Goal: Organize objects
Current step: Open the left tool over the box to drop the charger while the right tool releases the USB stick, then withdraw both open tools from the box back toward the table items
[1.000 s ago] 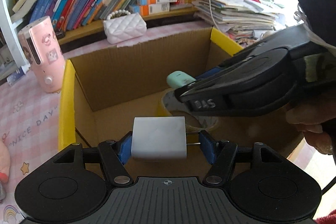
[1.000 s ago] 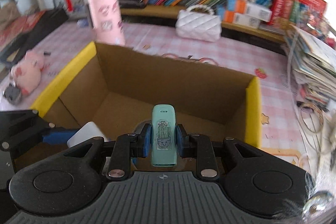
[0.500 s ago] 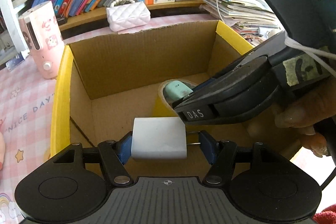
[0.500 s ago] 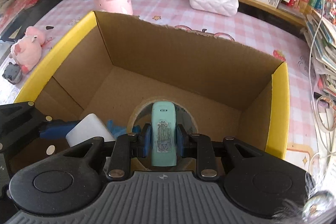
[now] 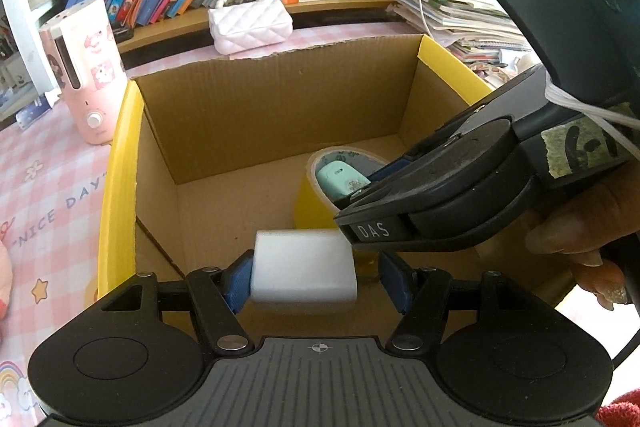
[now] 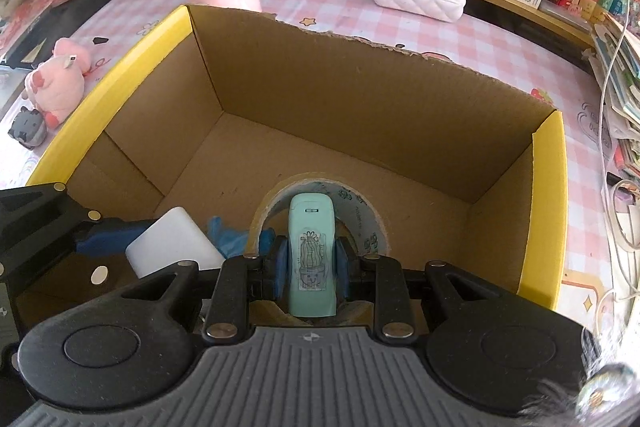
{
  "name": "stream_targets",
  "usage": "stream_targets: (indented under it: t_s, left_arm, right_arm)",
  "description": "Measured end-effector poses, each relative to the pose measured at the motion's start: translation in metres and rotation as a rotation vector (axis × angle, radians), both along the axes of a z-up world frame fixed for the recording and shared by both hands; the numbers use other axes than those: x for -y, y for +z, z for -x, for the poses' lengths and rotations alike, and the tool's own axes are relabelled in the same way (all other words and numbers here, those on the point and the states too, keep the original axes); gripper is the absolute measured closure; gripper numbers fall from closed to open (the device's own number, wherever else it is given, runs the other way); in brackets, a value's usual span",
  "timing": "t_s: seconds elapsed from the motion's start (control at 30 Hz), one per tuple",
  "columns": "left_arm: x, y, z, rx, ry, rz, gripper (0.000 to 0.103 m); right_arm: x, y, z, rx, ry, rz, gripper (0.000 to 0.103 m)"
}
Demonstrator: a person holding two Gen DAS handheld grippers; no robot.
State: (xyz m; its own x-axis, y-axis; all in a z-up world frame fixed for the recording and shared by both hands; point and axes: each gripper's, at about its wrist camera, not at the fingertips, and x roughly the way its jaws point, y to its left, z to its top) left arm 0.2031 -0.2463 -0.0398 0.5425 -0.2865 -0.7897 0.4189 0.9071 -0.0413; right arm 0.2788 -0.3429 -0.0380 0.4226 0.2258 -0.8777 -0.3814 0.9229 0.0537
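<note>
From the left wrist view, the left gripper [image 5: 316, 277] pointed steeply down into the cardboard box [image 5: 276, 107], a brown carton with yellow-faced side walls. Between its blue pads sat a white block [image 5: 304, 269], broad side facing the camera; the left pad pressed its edge, while a sliver of gap showed by the right pad, so I judged it held, though only just. The right gripper [image 5: 360, 183] crossed in from the right and above, its tips over a tape roll [image 5: 320, 203] standing on the box floor towards the right wall. The mint-green device [image 5: 340, 179] in its jaws poked nose-first into the roll's hollow. The person's hand [image 5: 588, 231] gripped that tool at the right edge. Apart from the roll, the box floor that showed was bare

From the right wrist view, the right gripper [image 6: 310, 265] was pressed together on the mint-green device [image 6: 311, 255], pads clamping its two long sides. Its long axis ran straight away from the camera, along the fingers, with a cactus sticker facing up. Its far end lay inside the ring of the tape roll [image 6: 360, 215], directly ahead and below, so the release seemed to hinge on dropping it into that hollow. The white block [image 6: 172, 241] and left gripper [image 6: 160, 239] hovered just left of the roll, over the box's near-left floor
</note>
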Motion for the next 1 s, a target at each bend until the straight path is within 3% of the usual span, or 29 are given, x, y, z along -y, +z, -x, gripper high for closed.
stream_targets:
  t_s: [0.3, 0.53, 0.8, 1.0]
  left_arm:
    - [-0.002, 0.006, 0.005, 0.031, 0.000, 0.017, 0.032]
    - [-0.003, 0.019, 0.019, 0.096, -0.032, 0.035, 0.021]
    - [-0.014, 0.040, 0.046, 0.196, -0.041, 0.075, 0.018]
    - [-0.032, 0.052, 0.071, 0.271, -0.028, 0.116, 0.014]
  right_arm:
    - [0.003, 0.002, 0.002, 0.016, -0.028, -0.007, 0.079]
    - [0.011, 0.016, 0.014, 0.117, -0.069, -0.044, 0.066]
    - [0.032, 0.043, 0.050, 0.239, -0.223, -0.107, 0.065]
    - [0.045, 0.069, 0.097, 0.378, -0.369, -0.134, 0.057]
